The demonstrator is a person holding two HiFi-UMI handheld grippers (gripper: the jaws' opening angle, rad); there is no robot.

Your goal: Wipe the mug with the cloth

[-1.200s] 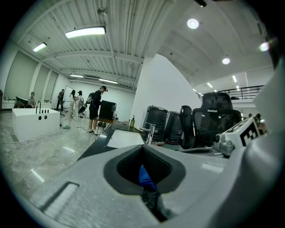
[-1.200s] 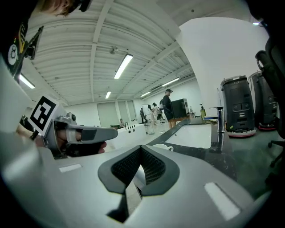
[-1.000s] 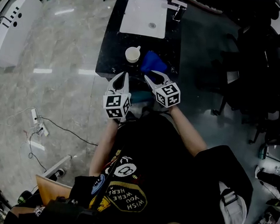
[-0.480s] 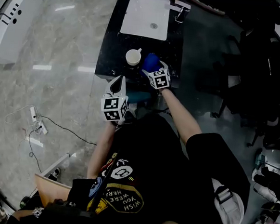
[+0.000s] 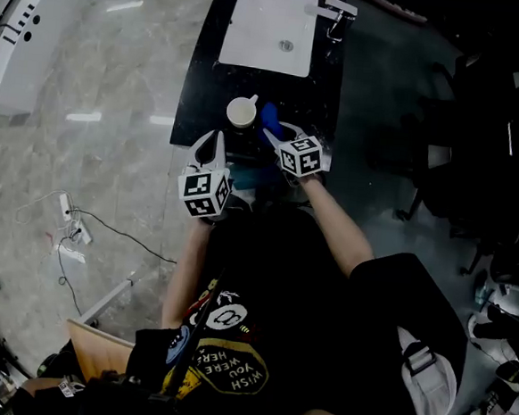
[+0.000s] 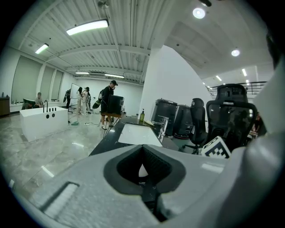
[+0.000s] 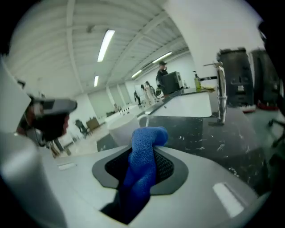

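Note:
A white mug [image 5: 242,113] stands upright near the front edge of the black counter [image 5: 207,82]. It also shows in the right gripper view, where the mug [image 7: 127,127] sits just beyond the jaws. My right gripper [image 5: 275,130] is beside the mug on its right. Its jaws are closing, with the blue cloth [image 5: 268,115] pinched between them. In the right gripper view the cloth [image 7: 143,160] stands up in a bunch between the pads. My left gripper [image 5: 215,139] is shut and holds nothing, just short of the counter edge to the mug's left.
A white sink basin [image 5: 255,32] with a faucet [image 5: 339,16] fills the far end of the counter. Black office chairs [image 5: 489,131] stand to the right. On the left is a white tub [image 5: 21,49], and cables [image 5: 70,232] lie on the floor.
The right gripper reached forward onto the cloth, which lay spread on the counter. It has drawn back a little with the cloth bunched in its jaws. The left gripper barely moved.

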